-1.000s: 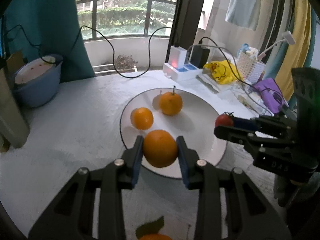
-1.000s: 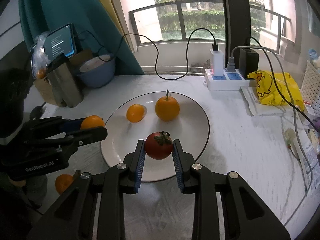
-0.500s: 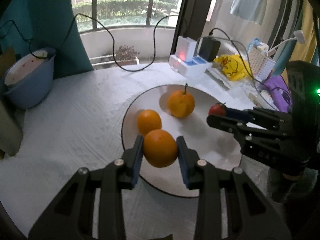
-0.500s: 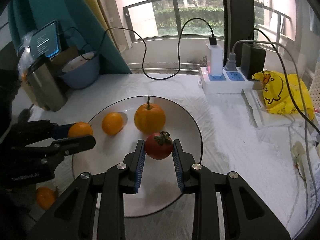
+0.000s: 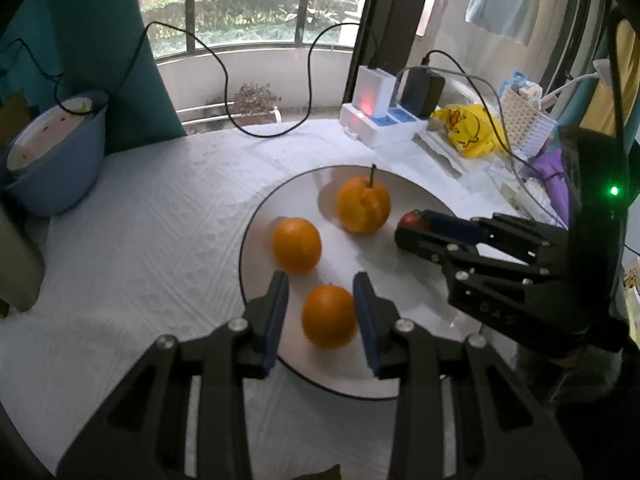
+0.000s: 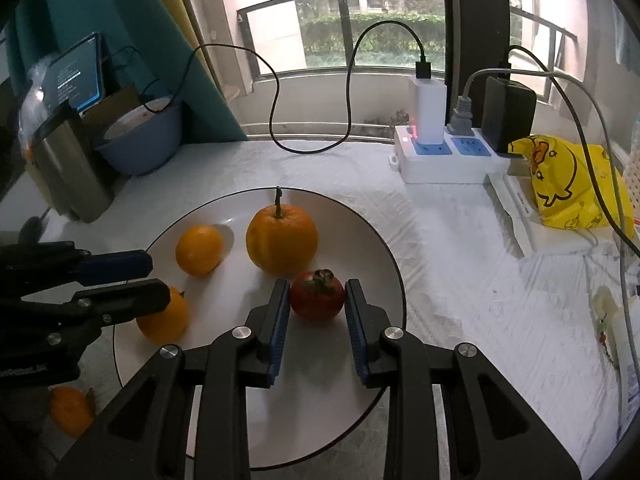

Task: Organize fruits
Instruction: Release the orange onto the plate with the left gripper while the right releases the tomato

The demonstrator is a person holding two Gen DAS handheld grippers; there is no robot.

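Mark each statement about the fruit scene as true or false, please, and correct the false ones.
1. The right gripper is closed on a red tomato. True.
2. The left gripper clamps an orange tightly. False: it is open, and a gap shows between one finger and the orange, which lies on the plate.
3. Three orange fruits are on the plate. True: that orange, a stemmed orange and a small orange.
4. Nothing is plugged into the power strip. False: a white charger and a black adapter are plugged in.
5. The blue bowl stands on the plate. False: it stands apart, on the table.
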